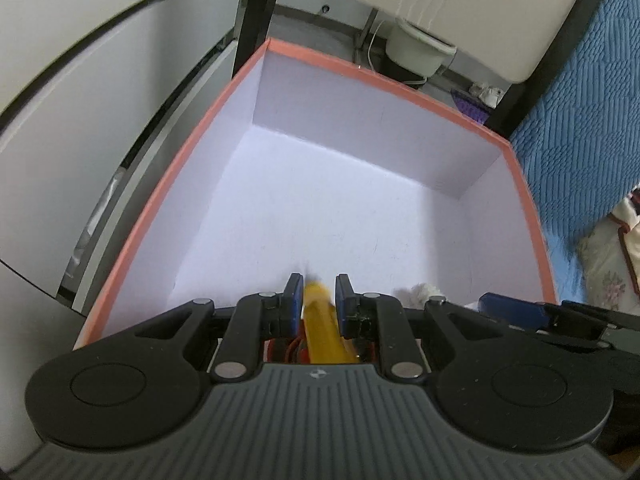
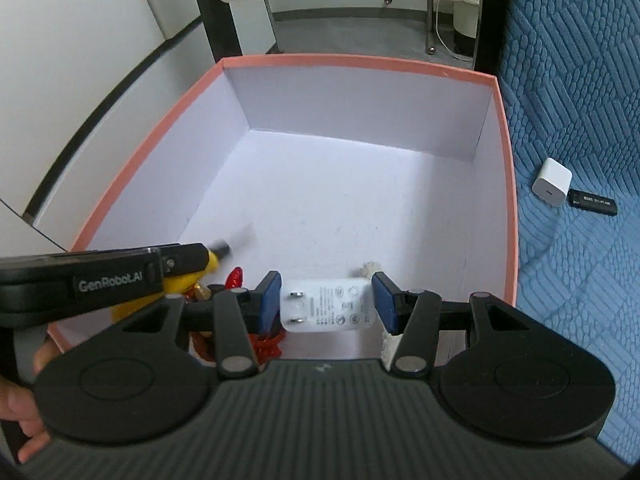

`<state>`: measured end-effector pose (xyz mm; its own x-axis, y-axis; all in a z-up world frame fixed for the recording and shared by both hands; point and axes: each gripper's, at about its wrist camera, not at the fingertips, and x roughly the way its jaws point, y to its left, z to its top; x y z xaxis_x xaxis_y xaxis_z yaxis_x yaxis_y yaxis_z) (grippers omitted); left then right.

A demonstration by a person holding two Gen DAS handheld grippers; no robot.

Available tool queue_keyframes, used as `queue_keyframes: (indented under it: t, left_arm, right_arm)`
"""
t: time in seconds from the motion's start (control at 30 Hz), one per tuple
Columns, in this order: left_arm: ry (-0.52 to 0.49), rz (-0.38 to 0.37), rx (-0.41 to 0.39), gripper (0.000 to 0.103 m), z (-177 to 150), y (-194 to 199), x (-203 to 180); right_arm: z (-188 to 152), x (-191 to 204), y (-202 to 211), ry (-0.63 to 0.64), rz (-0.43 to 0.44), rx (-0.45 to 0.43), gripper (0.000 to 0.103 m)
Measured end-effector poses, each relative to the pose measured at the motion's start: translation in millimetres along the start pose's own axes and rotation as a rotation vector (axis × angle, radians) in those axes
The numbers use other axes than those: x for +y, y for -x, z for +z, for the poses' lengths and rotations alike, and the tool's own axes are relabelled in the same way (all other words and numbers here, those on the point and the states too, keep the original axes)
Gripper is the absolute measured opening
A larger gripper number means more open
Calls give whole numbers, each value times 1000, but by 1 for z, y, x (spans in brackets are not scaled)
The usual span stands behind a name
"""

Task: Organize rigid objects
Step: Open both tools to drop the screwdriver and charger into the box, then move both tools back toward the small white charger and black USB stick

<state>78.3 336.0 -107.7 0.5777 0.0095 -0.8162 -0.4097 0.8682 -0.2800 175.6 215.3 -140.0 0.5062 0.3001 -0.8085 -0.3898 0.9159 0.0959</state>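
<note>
A pink-rimmed box (image 1: 188, 152) with a white inside fills both views; its rim also shows in the right wrist view (image 2: 360, 65). My left gripper (image 1: 318, 294) is over the box's near left part with a yellow tool (image 1: 320, 328) between its jaws, blurred; the same gripper (image 2: 188, 258) and yellow tool (image 2: 214, 264) show in the right wrist view. My right gripper (image 2: 326, 300) is over the box's near edge, its pads on both sides of a white plug adapter (image 2: 328, 304). A red item (image 2: 236, 278) and a white fluffy item (image 2: 370, 269) lie in the box.
A small white charger cube (image 2: 552, 180) and a black USB stick (image 2: 594, 203) lie on the blue quilt (image 2: 580, 100) right of the box. A chair with black legs (image 2: 216, 12) stands behind the box. White cabinet panels (image 1: 80, 100) are at the left.
</note>
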Motion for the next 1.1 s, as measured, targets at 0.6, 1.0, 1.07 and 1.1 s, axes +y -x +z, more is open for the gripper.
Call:
queue_keyframes:
  t: [0.6, 1.0, 1.07, 1.1]
  left_arm:
    - [-39, -58, -163, 20, 5, 76, -55]
    - [-91, -116, -228, 20, -12, 99, -102]
    - [-104, -122, -234, 20, -17, 99, -111]
    - [-107, -128, -236, 20, -19, 100, -115]
  right_arm:
    - [0, -22, 85, 30, 38, -193, 54]
    - [-15, -61, 130, 24, -13, -295, 54]
    - [-17, -70, 136, 14, -16, -306, 54]
    - [-18, -75, 139, 7, -18, -311, 54]
